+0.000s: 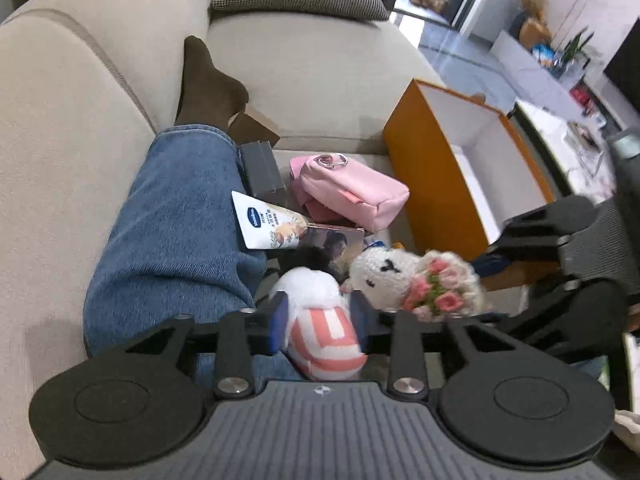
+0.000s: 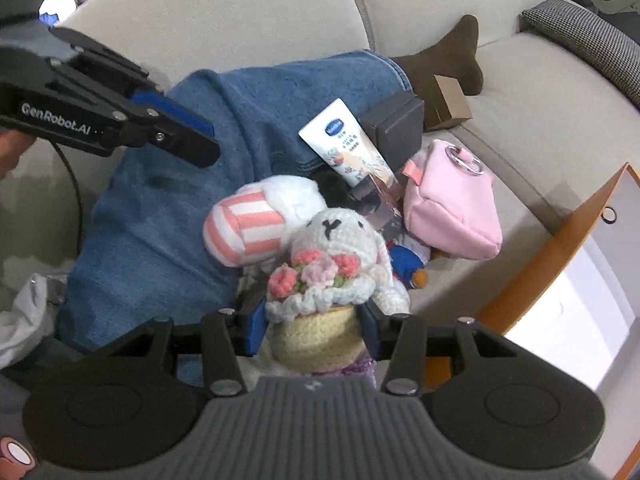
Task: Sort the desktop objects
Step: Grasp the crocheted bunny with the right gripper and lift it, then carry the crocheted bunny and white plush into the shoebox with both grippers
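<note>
**One toy in my grip, none yet in the box**

Sorting is, as I judge it, at an early stage. My right gripper (image 2: 316,328) pinches the crochet bunny (image 2: 340,236) by the cream basket at its base, one pad against each side, with the head and pink bouquet standing up just ahead of the fingertips. My left gripper (image 1: 320,312) is spread and holds nothing. From its own camera the striped plush (image 1: 324,340) lines up between the fingers, but the right wrist view shows this tool off to the side over my jeans leg (image 1: 172,232), clear of the toy.

The orange box (image 1: 424,176) lies open ahead and to the right of my left tool. The part of its white inside that I can see is bare, so I take it that nothing has been put away.

The rest sits in a loose pile on the sofa (image 1: 320,72), just beyond both tools:
- the striped plush, nearest
- a lotion tube (image 1: 268,224) against my leg
- a grey box (image 1: 264,172) behind the tube
- a photo card (image 1: 336,240) under the tube's end
- a pink pouch (image 1: 352,192), farthest, beside the orange box
- a small blue toy (image 2: 404,264), half hidden behind the bunny

What remains, by my reading, is to carry the bunny across to the box and then move the others one by one.
</note>
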